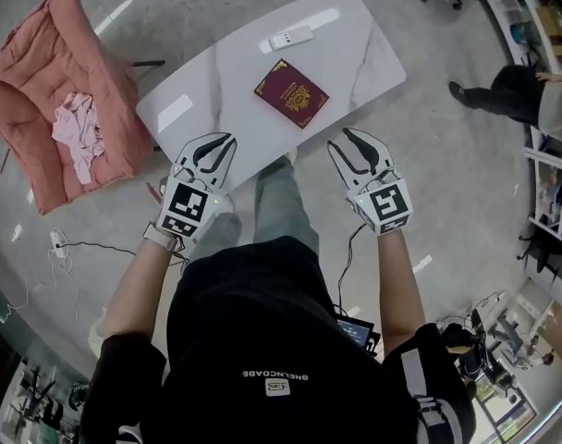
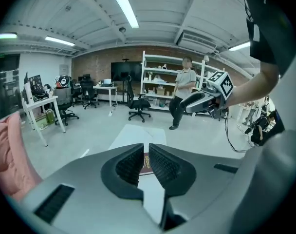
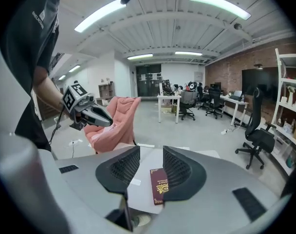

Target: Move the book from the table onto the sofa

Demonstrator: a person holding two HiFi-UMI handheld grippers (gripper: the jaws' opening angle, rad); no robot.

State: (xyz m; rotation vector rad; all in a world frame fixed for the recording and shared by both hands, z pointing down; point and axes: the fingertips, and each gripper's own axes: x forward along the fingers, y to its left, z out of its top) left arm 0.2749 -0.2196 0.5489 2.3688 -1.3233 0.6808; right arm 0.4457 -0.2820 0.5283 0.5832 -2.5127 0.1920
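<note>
Counted from the left in the head view: one salmon-pink padded sofa (image 1: pixel 41 72) with one pale pink crumpled cloth (image 1: pixel 78 128) on its seat; one white marble-patterned table (image 1: pixel 355 58); on it one dark red rectangular book (image 1: pixel 291 93), lying flat near the middle, and one small white oblong device (image 1: pixel 290 37) toward the far edge; two grippers below, on the near side of the table; one person in dark trousers (image 1: pixel 498 95) at the right edge.

Only from above: the cloth and the white device. Only in the left gripper view: a standing person in a light shirt (image 2: pixel 184 89) before white metal shelves (image 2: pixel 157 79), and the right gripper from the side. Only in the right gripper view: white desks with black office chairs (image 3: pixel 257 135), and the sofa upright beyond the table.

Left gripper (image 1: pixel 223 144): clenched, only a thin slit between the pads, nothing inside, touching nothing. Right gripper (image 1: pixel 339 139): released, jaws partly apart, empty; book visible beyond the gap, well apart from the sofa, not touched.
</note>
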